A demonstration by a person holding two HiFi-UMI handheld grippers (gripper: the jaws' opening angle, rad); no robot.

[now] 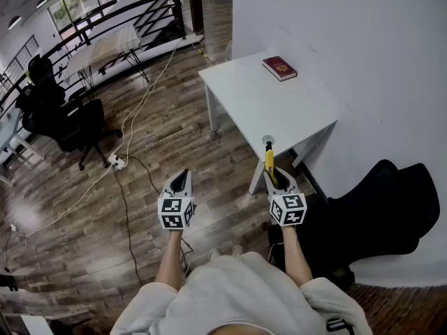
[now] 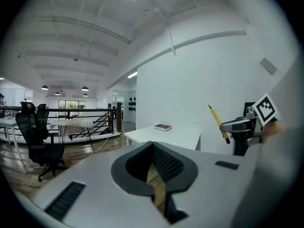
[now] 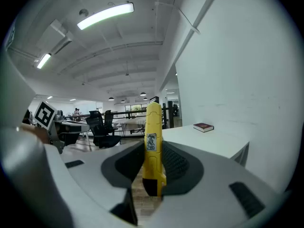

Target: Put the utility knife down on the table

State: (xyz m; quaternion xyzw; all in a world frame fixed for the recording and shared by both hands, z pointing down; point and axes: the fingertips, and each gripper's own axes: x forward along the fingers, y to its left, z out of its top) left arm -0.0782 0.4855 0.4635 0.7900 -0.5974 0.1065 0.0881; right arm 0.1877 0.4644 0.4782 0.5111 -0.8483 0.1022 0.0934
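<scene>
The yellow utility knife [image 1: 269,160] stands up between the fingers of my right gripper [image 1: 273,178], which is shut on its lower end. It hangs in the air just short of the near corner of the white table [image 1: 244,110]. In the right gripper view the knife [image 3: 153,141] rises upright from the jaws, with the table [image 3: 213,141] ahead to the right. My left gripper [image 1: 183,176] hovers over the wooden floor, left of the table, shut and empty. The left gripper view shows its jaws together [image 2: 153,148], and the knife [image 2: 217,120] at the right.
A dark red book [image 1: 279,68] lies at the table's far end, by the white wall. A black chair [image 1: 380,208] stands to my right. Black office chairs [image 1: 63,117] and a floor cable [image 1: 133,117] are to the left, with a railing [image 1: 119,16] behind.
</scene>
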